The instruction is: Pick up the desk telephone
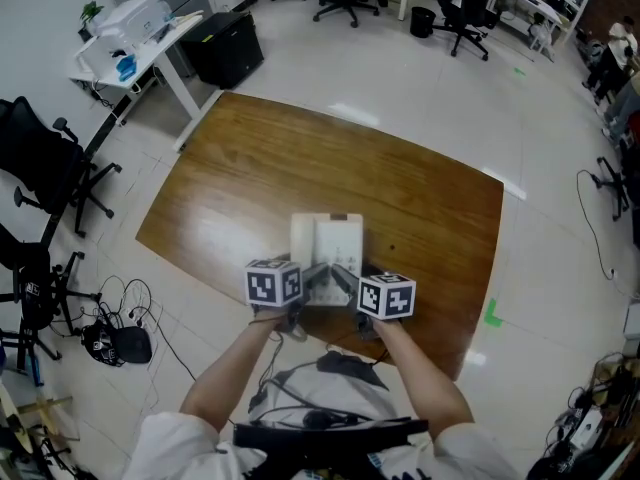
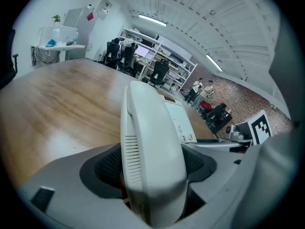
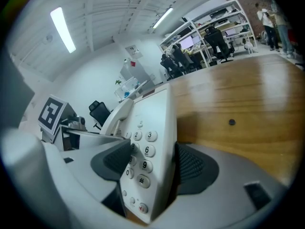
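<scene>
The desk telephone (image 1: pixel 328 240) sits on the brown bench (image 1: pixel 430 208), near the edge closest to the person. In the head view its long side runs from 6 o'clock to 12 o'clock, and most of it lies toward 12 o'clock from both grippers.

The left gripper (image 2: pixel 152 168) is at the phone's 7 o'clock corner. Its jaws are closed on the handset (image 2: pixel 150 137), with a dark pad on each side of it. The handset fills the gap between them.

The right gripper (image 3: pixel 153 165) is at the 5 o'clock corner. Its jaws are closed on the side with the number keys (image 3: pixel 143 151). One pad is on the key face and the other is on the far side of that edge.

Both hands are just as near, side by side at the near end. All the grip is at this one end, and the far end has no hold on it. So I think the far end may dip when the phone comes up, and both hands should rise together. The handset may also slip off its rest, since only the left jaws hold it.
</scene>
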Tool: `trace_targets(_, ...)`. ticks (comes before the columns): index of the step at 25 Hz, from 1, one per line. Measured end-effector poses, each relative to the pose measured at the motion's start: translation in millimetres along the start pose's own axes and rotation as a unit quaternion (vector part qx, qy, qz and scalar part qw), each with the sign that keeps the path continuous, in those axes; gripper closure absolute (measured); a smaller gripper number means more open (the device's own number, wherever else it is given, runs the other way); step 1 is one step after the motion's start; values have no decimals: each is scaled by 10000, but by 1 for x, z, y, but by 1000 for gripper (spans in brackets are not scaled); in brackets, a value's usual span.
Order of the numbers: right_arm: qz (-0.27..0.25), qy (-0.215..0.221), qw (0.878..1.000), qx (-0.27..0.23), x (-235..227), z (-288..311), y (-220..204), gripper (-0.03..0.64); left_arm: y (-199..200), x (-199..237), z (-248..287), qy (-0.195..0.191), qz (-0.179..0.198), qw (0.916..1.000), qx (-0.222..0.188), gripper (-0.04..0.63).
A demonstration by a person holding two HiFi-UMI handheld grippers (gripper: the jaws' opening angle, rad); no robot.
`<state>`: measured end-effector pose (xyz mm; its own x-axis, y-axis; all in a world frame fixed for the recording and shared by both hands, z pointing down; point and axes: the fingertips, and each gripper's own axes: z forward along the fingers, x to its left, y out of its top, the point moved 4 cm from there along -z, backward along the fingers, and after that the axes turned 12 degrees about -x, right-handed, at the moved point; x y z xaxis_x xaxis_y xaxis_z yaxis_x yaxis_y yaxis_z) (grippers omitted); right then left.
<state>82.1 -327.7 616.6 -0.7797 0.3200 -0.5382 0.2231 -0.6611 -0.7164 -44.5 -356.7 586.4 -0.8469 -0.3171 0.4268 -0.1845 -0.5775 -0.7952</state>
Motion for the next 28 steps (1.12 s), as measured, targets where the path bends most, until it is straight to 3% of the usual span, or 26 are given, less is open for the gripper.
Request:
trace_targets(8, -79, 7, 9998, -157, 3, -11, 0, 310, 0, -8, -11, 86, 156, 9997, -168, 235)
trace_targets(28, -866, 214, 9876, -1291, 77, -60, 58, 310, 72, -48, -82, -288, 823, 9874, -1318, 236)
